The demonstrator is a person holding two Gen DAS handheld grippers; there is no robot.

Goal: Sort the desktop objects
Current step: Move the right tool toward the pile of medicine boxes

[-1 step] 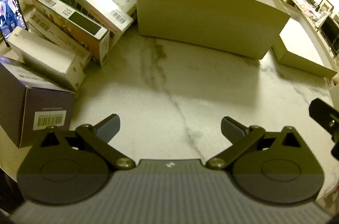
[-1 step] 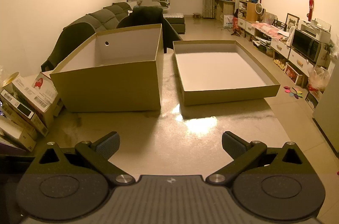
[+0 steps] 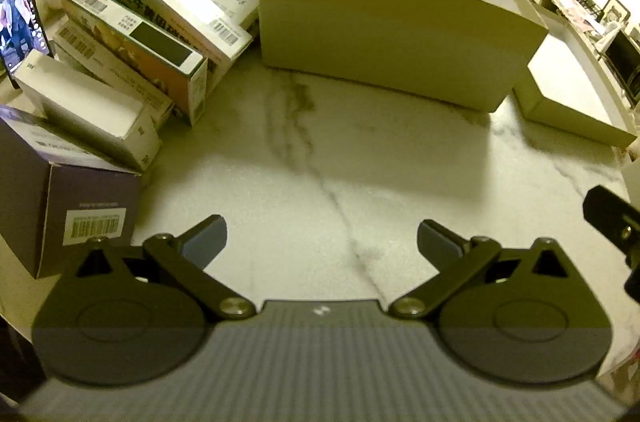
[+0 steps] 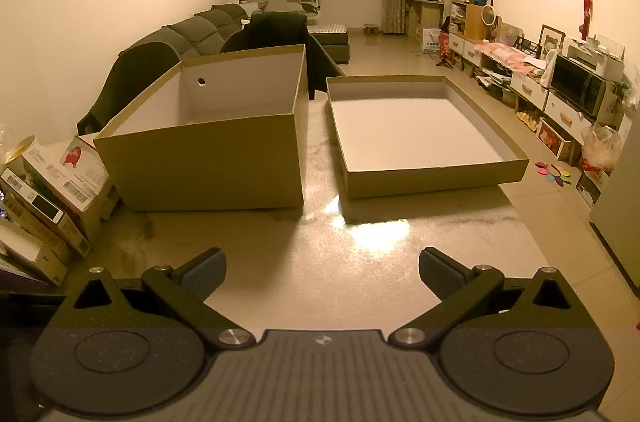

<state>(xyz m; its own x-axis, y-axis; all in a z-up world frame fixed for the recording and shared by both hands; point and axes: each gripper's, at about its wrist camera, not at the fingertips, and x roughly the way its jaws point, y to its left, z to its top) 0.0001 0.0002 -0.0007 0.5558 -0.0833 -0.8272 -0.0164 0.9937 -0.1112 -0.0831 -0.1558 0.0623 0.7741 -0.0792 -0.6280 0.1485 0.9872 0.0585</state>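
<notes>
A pile of small cartons lies at the left of the marble table (image 3: 320, 150): a purple box (image 3: 60, 198), a plain white box (image 3: 88, 110), a carton with a dark panel (image 3: 144, 42) and a white printed carton (image 3: 176, 2). Behind the bare middle stands a deep brown box (image 3: 384, 34), and what shows of its white inside holds nothing. A shallow brown lid (image 3: 568, 102) lies to its right. My left gripper (image 3: 322, 238) hovers open over bare marble, tilted down, right of the purple box. My right gripper (image 4: 321, 272) is open too, facing the deep box (image 4: 208, 158) and the lid (image 4: 432, 174), with the cartons (image 4: 60, 198) to its left.
A lit phone (image 3: 20, 18) stands propped at the far left behind the cartons. A black piece of gear (image 3: 612, 222) pokes in at the right edge of the left wrist view. Dark chairs (image 4: 276, 34) stand beyond the table. The table's right edge (image 4: 532, 230) drops to the floor.
</notes>
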